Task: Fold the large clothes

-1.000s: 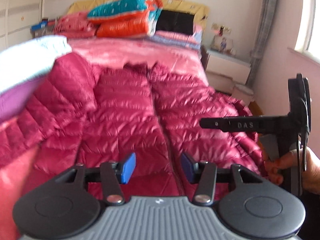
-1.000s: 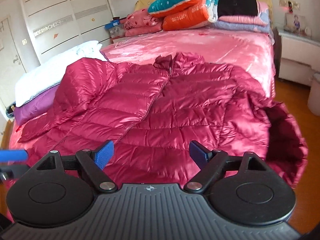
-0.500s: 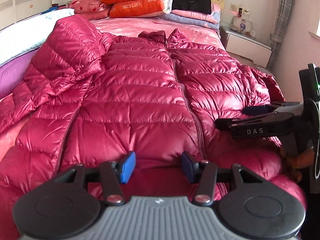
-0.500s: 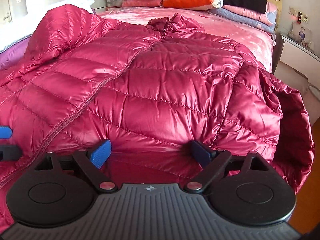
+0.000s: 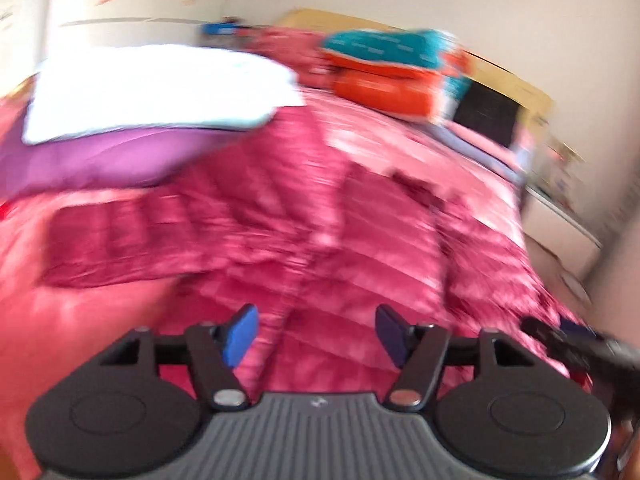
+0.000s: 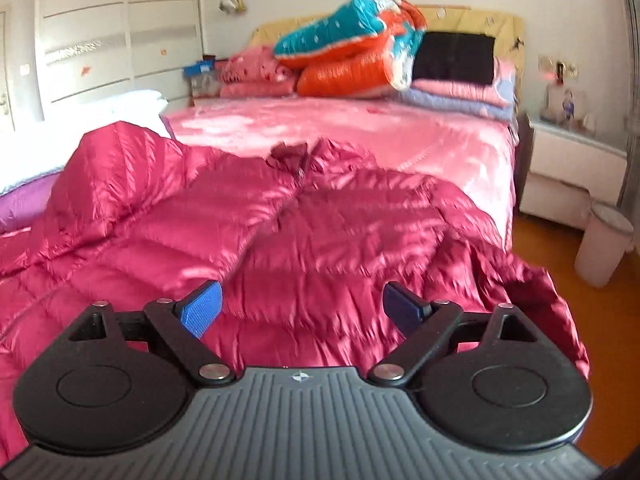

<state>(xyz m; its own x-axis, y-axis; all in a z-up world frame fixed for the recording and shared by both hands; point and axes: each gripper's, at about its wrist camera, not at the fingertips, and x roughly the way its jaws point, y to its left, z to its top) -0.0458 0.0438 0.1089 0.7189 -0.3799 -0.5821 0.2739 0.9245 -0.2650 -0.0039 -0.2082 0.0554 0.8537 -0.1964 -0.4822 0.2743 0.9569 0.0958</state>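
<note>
Your left view is smeared with blur, so seams and sleeve edges there are hard to read. Your left gripper has just been opening and stands wide with nothing between its pads; your right gripper is wide and empty too. The crimson quilted down jacket lies zipped, front up, just beyond both, spread across the pink bed, its right sleeve drooping over the edge.

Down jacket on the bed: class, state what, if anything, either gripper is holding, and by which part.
Nothing is held. The left gripper and right gripper both have open jaws with nothing between them; the left's have just been opening. The red down jacket lies spread on the bed.
</note>
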